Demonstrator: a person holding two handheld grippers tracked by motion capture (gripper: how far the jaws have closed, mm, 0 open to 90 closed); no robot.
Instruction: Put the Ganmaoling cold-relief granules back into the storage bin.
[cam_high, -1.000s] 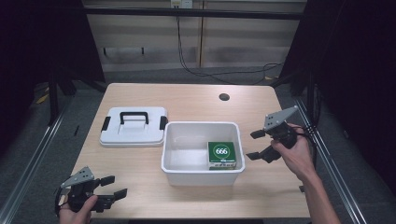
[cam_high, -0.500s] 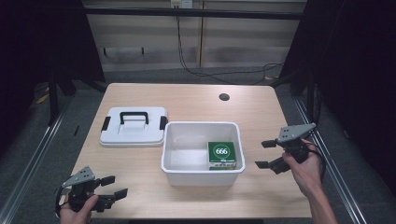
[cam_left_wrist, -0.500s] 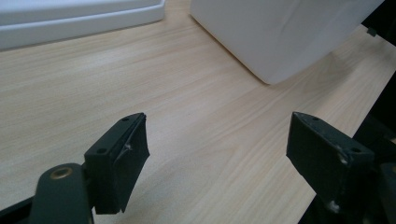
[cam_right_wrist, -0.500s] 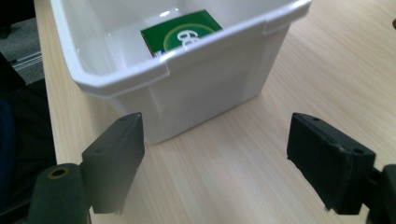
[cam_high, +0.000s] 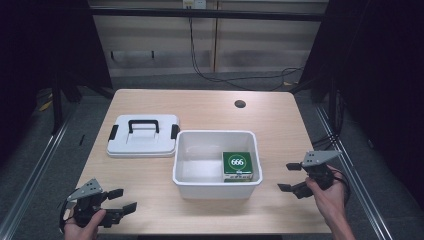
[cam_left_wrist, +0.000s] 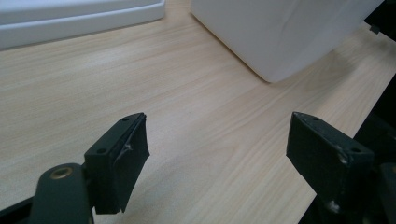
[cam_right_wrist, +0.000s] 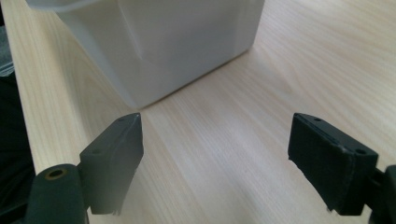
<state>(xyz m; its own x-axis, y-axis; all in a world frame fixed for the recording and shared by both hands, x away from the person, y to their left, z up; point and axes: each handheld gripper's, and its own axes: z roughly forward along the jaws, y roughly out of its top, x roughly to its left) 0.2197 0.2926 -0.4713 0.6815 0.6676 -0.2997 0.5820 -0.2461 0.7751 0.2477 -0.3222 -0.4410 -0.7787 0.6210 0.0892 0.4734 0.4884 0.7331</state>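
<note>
**Getting ready to close the bin with its lid**

We are holding both grippers low over the table (cam_high: 210, 107), and neither one is carrying anything. The left gripper (cam_high: 120, 200) is sitting near the front left corner with its jaws spread wide; in the left gripper view we are seeing only bare wood between them, with the bin wall further ahead. The right gripper (cam_high: 292, 176) is hovering just beside the right wall of the white bin (cam_high: 216, 177), its jaws also spread wide and empty, and in the right gripper view the bin corner (cam_right_wrist: 154, 51) is standing close in front of them.

The green box (cam_high: 237, 166) marked 666 is lying inside the bin, against its right wall. The white lid (cam_high: 142, 145) with the black handle (cam_high: 143, 122) is lying flat on the table, just beside the left rim of the bin.

We are judging that putting the lid on is the work in hand. To do it well, we are advising the left gripper to travel to the handle and straddle it squarely with open jaws before closing. The right gripper can steady the bin wall, so the bin is not sliding. The lid should come down level, with its black latches over the rim.
</note>
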